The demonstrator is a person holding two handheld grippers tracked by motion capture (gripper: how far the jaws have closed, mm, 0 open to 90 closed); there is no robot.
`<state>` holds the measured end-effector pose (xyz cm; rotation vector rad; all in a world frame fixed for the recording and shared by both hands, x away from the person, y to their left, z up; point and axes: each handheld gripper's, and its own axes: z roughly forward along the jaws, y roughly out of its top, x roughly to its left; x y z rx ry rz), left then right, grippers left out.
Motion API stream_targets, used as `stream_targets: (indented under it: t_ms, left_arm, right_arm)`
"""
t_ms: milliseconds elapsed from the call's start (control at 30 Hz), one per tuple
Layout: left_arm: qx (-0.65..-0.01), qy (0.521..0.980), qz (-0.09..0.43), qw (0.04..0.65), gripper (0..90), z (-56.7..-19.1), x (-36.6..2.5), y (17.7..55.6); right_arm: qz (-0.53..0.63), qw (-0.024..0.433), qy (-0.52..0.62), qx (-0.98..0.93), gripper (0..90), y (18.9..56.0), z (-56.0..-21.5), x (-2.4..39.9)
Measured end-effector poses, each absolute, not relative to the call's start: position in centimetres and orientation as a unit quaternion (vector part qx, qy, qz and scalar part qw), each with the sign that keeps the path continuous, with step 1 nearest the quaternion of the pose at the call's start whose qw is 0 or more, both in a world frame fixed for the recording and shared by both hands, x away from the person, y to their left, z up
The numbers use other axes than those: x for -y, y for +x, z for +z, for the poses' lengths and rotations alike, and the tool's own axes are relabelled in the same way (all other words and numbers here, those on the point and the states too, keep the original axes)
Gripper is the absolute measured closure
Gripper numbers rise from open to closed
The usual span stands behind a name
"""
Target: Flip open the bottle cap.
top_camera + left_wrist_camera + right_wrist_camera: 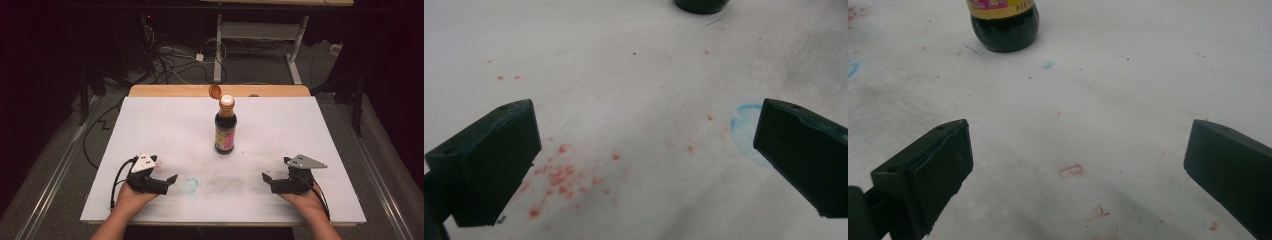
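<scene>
A dark sauce bottle [225, 126] with a yellow-and-pink label stands upright in the middle of the white board [165, 120]. Its orange flip cap [215, 91] is tipped open to the left of the neck. My left gripper [172, 179] rests near the front left of the board, open, with nothing between its jaws. My right gripper [266, 178] rests near the front right, also open and empty. In the left gripper view my left gripper [644, 145] has the bottle's base [702, 5] at the top edge. Seen from my right gripper [1078, 160], the bottle's lower part [1004, 25] lies ahead at upper left.
The board carries red specks [559, 175] and a blue ring stain [190, 185] near the front. A wooden table edge [165, 90] shows behind the board. Beyond it are cables on the floor [170, 60] and a white desk frame [260, 35].
</scene>
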<state>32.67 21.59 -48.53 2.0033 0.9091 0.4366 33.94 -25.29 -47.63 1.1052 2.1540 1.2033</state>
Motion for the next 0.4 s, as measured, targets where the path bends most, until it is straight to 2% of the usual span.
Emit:
stream_targets:
  t_ms: [167,400]
  left_arm:
    - [-0.366,0.796,0.171,0.451,0.0,-48.81,-21.95,31.80]
    - [-0.358,0.801,0.181,0.445,0.0,-48.76,-21.39,31.72]
  right_arm:
    - [0.446,0.224,0.396,-0.771,0.5,33.54,-47.42,25.43]
    - [0.450,0.229,0.400,-0.765,0.5,33.46,-47.38,25.67]
